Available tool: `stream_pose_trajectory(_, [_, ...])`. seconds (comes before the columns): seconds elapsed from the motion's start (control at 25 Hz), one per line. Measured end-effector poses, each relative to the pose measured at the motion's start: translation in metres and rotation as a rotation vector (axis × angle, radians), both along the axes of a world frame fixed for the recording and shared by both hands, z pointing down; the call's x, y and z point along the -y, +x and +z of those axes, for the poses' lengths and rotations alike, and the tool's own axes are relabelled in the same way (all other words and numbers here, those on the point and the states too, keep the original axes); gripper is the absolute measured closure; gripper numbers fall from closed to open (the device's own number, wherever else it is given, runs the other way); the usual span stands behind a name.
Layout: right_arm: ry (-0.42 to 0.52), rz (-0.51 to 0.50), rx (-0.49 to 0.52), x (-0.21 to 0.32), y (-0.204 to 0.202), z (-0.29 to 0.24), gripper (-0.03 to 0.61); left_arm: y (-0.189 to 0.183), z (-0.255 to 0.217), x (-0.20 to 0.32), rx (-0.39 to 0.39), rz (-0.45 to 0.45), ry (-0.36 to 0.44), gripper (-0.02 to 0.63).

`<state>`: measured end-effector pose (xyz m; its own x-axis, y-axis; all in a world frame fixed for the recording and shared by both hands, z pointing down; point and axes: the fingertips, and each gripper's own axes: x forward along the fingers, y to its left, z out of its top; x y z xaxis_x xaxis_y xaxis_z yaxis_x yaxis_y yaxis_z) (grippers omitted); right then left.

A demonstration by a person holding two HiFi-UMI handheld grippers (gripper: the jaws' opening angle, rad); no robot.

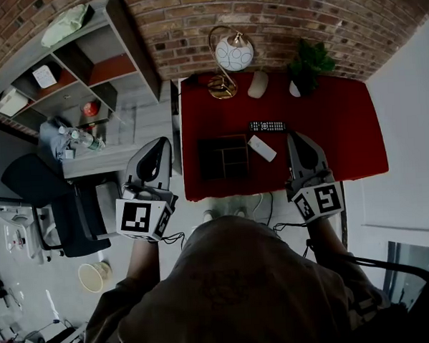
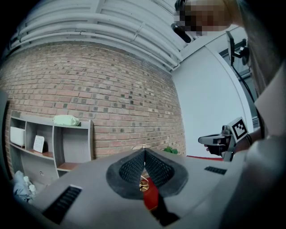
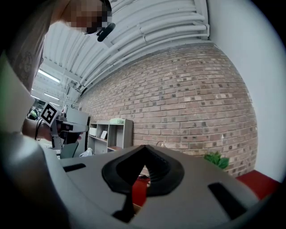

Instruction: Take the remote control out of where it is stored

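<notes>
Your left gripper (image 1: pixel 158 142), right gripper (image 1: pixel 296 136): pressed together, empty. Black remote control (image 1: pixel 267 126), white remote (image 1: pixel 262 148) lie outside organizer box (image 1: pixel 223 138). Compartments too dark to read; check them before reaching.

Seen from above, a person stands at the near edge of a red table (image 1: pixel 342 139), holding a left gripper (image 1: pixel 159 143) and a right gripper (image 1: pixel 296 136) with tips pinched together, both empty. Between them on the table sits a dark compartmented box (image 1: pixel 224 157). A white remote control (image 1: pixel 262 148) lies just beside it, and a black remote control (image 1: pixel 267 126) lies farther back. A globe lamp (image 1: pixel 233 55) and a potted plant (image 1: pixel 311 64) stand by the brick wall (image 1: pixel 278 13).
</notes>
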<state>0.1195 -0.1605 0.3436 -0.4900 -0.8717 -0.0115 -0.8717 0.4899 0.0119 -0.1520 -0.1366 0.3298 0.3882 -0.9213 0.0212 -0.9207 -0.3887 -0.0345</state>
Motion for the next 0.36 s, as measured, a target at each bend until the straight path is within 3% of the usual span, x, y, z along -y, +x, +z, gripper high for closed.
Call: stream_pose_trajectory(0.36, [-0.022, -0.006, -0.01, -0.0049, -0.0036, 0.0072, 0.568, -0.0034, 0.0018, -0.0037, -0.003, -0.008, 0.001, 0.603])
